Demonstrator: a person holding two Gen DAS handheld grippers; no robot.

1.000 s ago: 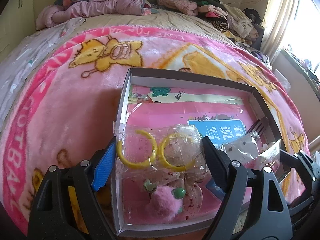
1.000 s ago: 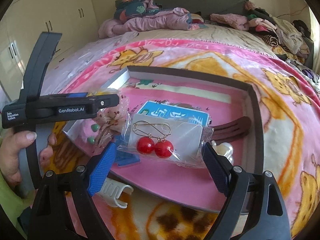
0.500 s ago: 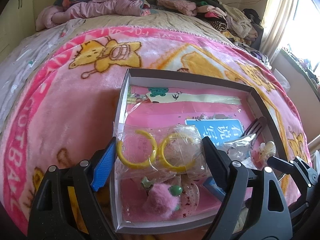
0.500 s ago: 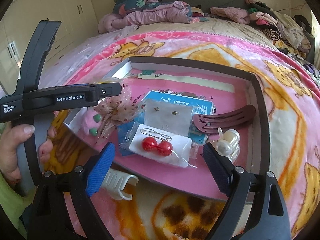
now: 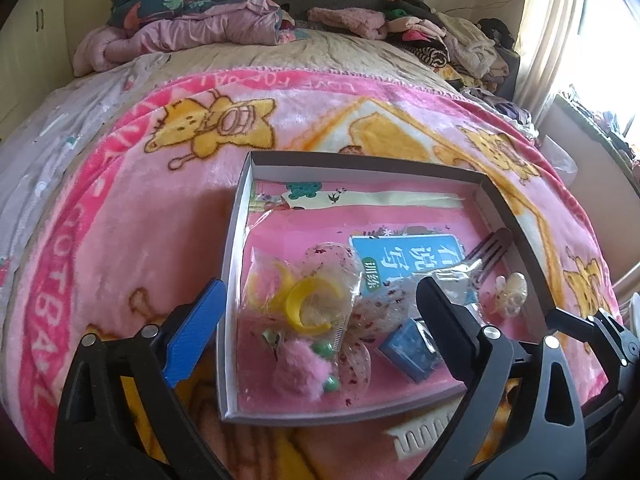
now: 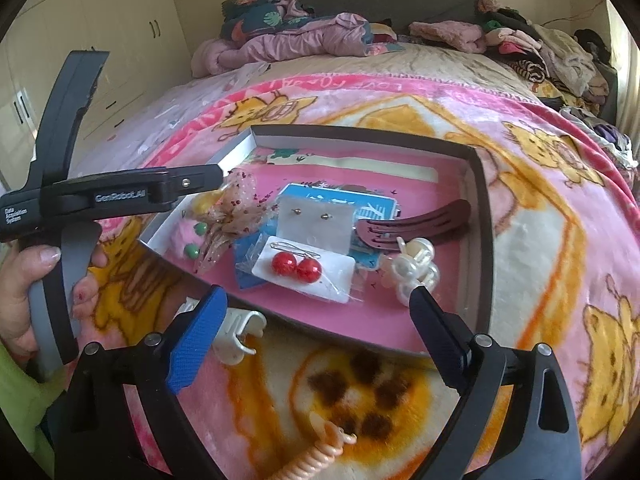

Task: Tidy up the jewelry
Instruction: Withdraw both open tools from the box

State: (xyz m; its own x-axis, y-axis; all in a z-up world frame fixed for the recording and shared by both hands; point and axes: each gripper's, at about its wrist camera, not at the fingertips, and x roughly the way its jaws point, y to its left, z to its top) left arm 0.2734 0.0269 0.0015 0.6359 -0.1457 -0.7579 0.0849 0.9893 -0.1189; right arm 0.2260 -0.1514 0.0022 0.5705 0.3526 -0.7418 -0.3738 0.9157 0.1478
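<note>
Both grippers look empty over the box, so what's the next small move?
Probably lower the open right gripper onto the white plastic claw clip lying on the pink blanket, outside the shallow grey box; the red bead earrings already sit inside.

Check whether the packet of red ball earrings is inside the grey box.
Inside: the clear packet of red ball earrings lies on the grey box's pink floor.

bed (image 5: 320, 56): pink cartoon blanket (image 5: 120, 216), clothes heaped far | wardrobe (image 6: 80, 40): cream, left | window (image 5: 608, 40): bright, right, pale curtain (image 5: 548, 32)
</note>
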